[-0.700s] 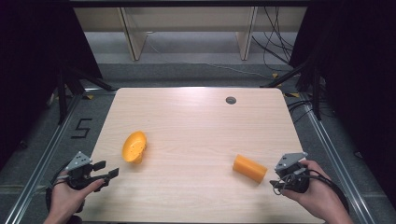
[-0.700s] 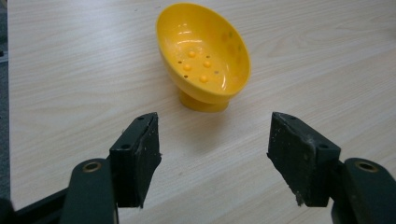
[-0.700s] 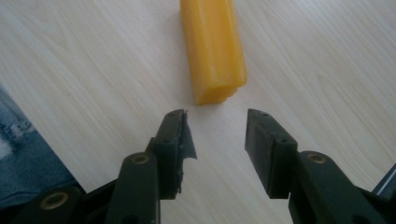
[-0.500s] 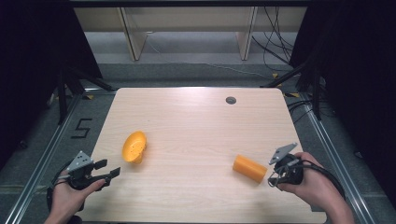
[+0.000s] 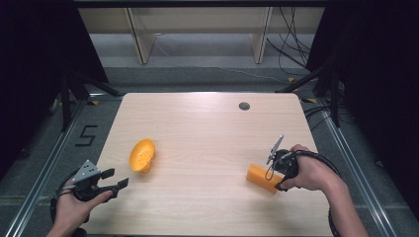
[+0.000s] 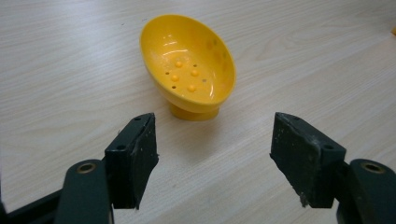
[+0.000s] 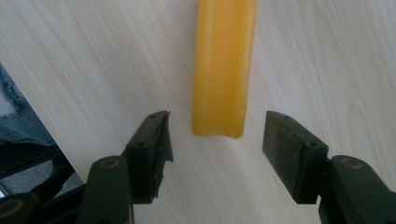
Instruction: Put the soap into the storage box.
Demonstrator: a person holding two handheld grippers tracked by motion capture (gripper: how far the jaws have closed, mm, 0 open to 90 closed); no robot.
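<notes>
A big table (image 5: 207,197) with a pale wood top sits on a grey floor (image 5: 44,148). A black mark shaped like a 5 (image 5: 86,135) is on the floor to the left of the table. A small dark round spot (image 5: 244,105) is on the table top near the far edge.

2 hands come in from the near side. The right hand (image 5: 309,173) rests on the table near the right edge and holds the right gripper (image 5: 271,170). The left hand (image 5: 74,207) is at the near left corner of the table and holds the left gripper (image 5: 116,180), which has a grey plate on top.

A yellow bowl (image 5: 142,154) lies on the left part of the table, tipped on its side. In the left gripper view the bowl (image 6: 189,70) has small holes and bumps inside. It lies just ahead of the left gripper (image 6: 215,156). The jaws are spread wide and hold nothing.

An orange block (image 5: 261,177) lies on the right part of the table, right beside the right gripper. In the right gripper view the block (image 7: 224,65) is long, and its near end sits just ahead of the gap in the right gripper (image 7: 217,151). The jaws are spread apart, 1 on each side, and do not touch the block.
</notes>
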